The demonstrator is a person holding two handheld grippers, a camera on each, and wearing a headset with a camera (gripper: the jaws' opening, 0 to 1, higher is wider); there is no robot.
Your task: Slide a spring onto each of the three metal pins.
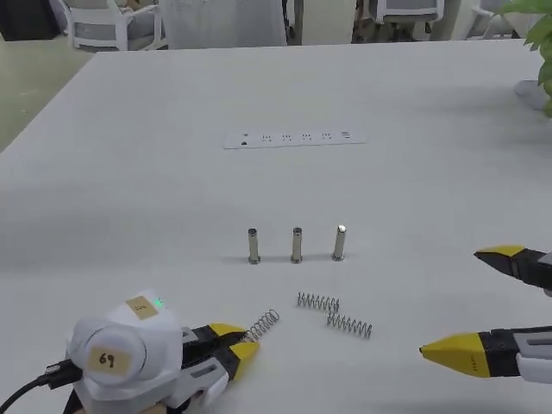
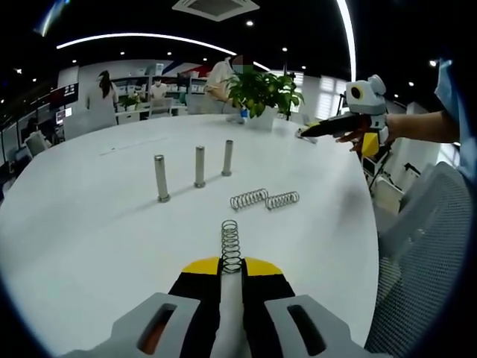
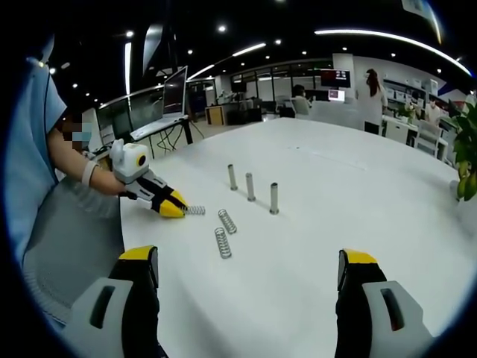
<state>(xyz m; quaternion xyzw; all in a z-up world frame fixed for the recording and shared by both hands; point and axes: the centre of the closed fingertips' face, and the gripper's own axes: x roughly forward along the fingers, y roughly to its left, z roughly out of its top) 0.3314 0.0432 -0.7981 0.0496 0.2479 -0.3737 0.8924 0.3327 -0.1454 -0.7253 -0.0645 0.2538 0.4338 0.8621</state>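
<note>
Three upright metal pins point(image 1: 253, 246) point(image 1: 297, 245) point(image 1: 339, 243) stand in a row at the middle of the white table. Just in front of them lie two loose springs point(image 1: 317, 302) point(image 1: 348, 324). My left gripper point(image 1: 237, 341), near the bottom left, is shut on the end of a third spring point(image 1: 263, 324). In the left gripper view that spring point(image 2: 232, 246) sticks out forward from the shut yellow jaws towards the pins point(image 2: 200, 166). Off to the right of the springs, my right gripper point(image 1: 470, 302) stands wide open with nothing between its jaws. In its own view the pins point(image 3: 250, 187) are ahead.
A white power strip point(image 1: 295, 138) lies flat on the table beyond the pins. A potted plant point(image 1: 543, 43) stands at the far right edge. Office chairs point(image 1: 112, 26) line the far side of the table.
</note>
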